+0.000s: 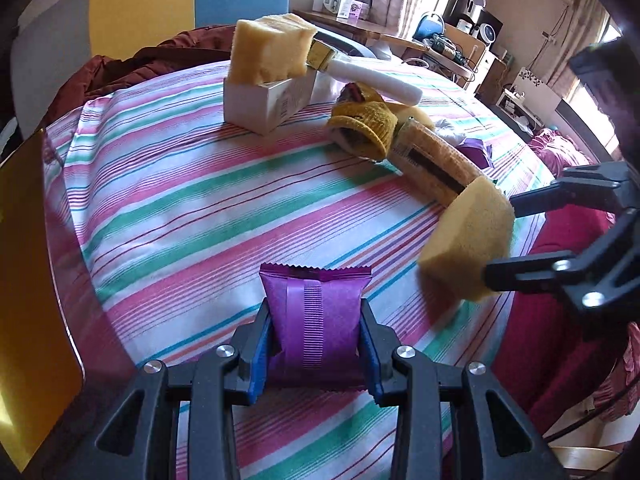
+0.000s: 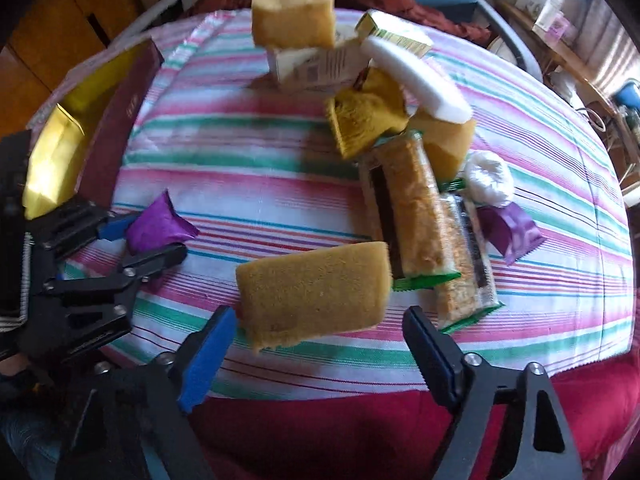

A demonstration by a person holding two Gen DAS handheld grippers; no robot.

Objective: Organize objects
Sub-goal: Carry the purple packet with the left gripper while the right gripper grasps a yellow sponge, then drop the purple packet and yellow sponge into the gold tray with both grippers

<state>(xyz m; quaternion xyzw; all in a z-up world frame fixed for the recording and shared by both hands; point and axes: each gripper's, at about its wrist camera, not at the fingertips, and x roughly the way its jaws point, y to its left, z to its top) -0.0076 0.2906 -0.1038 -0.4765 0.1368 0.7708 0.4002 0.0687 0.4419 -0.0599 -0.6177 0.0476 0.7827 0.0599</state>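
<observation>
My left gripper is shut on a purple snack packet just above the striped cloth; it also shows in the right wrist view. My right gripper is open, with a yellow sponge between and just beyond its fingers, blurred, seemingly loose. The sponge shows in the left wrist view by the right gripper. A pile sits further back: a second sponge on a white box, a white tube, yellow wrappers, cracker packs.
A gold-lined maroon box stands open at the cloth's left edge. Another purple packet and a white plastic wad lie at the right of the pile. Red bedding lies at the near edge. Cluttered desks stand beyond.
</observation>
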